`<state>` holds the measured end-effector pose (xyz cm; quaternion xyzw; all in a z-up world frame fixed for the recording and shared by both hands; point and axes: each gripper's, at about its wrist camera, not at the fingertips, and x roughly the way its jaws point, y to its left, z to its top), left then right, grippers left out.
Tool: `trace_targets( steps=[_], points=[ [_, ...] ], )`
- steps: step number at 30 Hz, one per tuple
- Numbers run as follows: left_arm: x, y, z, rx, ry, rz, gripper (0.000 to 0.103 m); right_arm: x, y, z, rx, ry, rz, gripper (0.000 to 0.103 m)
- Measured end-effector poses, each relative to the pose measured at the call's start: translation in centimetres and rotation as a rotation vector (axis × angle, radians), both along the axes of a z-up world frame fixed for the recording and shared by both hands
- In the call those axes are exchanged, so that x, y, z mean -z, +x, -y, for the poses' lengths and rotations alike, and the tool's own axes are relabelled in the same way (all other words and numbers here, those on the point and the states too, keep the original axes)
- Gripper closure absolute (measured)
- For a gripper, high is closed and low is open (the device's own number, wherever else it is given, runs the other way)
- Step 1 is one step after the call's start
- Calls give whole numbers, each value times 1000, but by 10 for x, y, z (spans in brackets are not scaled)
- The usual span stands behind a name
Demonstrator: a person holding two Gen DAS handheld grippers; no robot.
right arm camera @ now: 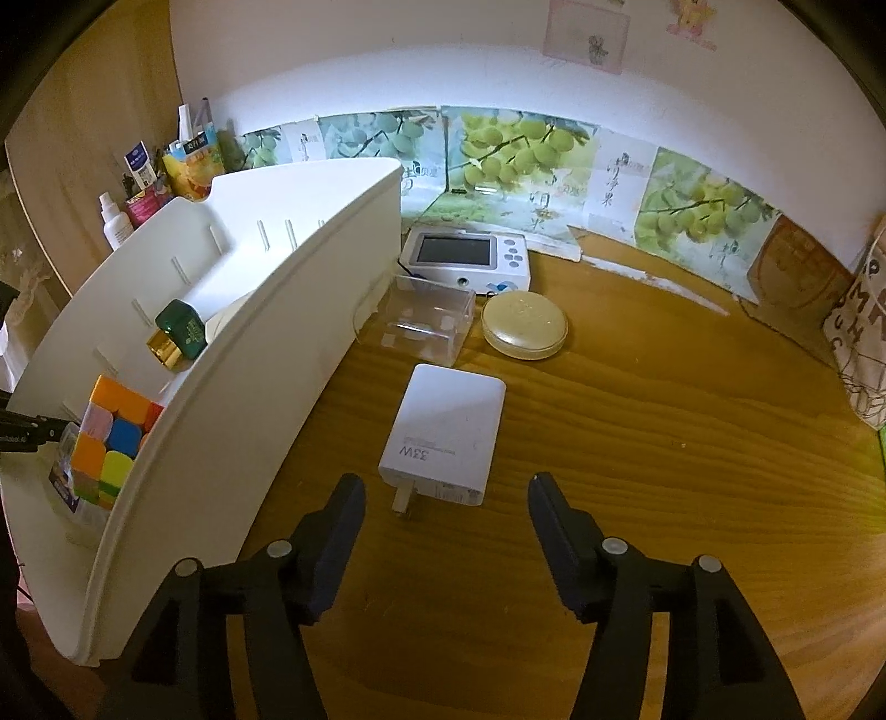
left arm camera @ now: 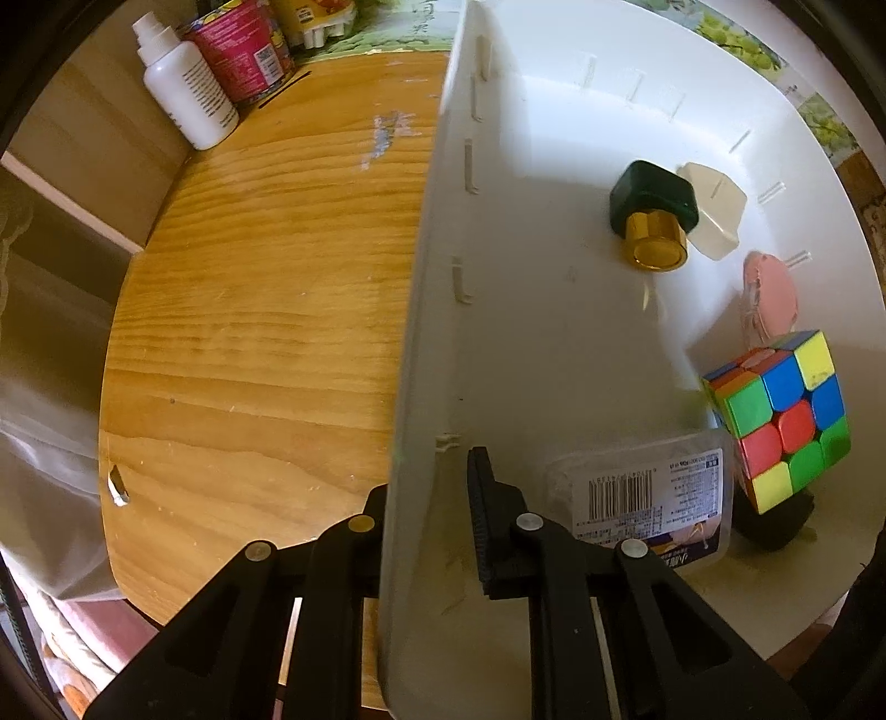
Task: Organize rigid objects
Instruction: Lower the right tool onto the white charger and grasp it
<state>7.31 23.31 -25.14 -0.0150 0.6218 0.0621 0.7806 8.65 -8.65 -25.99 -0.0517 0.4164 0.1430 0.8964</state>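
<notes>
My left gripper (left arm camera: 429, 498) is shut on the near wall of the white bin (left arm camera: 421, 310), one finger outside and one inside. Inside the bin lie a colour cube (left arm camera: 781, 415), a green bottle with a gold cap (left arm camera: 653, 205), a cream piece (left arm camera: 714, 216), a pink round thing (left arm camera: 769, 299) and a clear labelled box (left arm camera: 648, 498). My right gripper (right arm camera: 448, 520) is open over the wooden table, nothing between its pads. A white charger (right arm camera: 443, 437) lies flat just ahead of its fingertips, right of the bin (right arm camera: 249, 387). Beyond it are a clear plastic case (right arm camera: 423, 321), a round cream compact (right arm camera: 523, 324) and a white screen device (right arm camera: 465, 257).
A white spray bottle (left arm camera: 188, 94) and a red can (left arm camera: 238, 50) stand at the table's far left corner. The table's rounded edge (left arm camera: 108, 443) drops off to the left beside pale fabric. A printed bag (right arm camera: 864, 332) sits at the right edge. Grape posters line the back wall.
</notes>
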Motion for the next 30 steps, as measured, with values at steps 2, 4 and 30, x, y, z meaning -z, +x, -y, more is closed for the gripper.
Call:
trace_targets(
  steps=[2, 4, 30],
  points=[
    [1, 1, 0, -15, 16, -4, 93, 3, 4, -1, -11, 3, -10, 39],
    [1, 1, -2, -23, 13, -3, 94, 5, 9, -2, -19, 1, -17, 39],
    [1, 2, 2, -39, 41, -18, 93, 21, 38, -8, -28, 11, -61, 50]
  ],
)
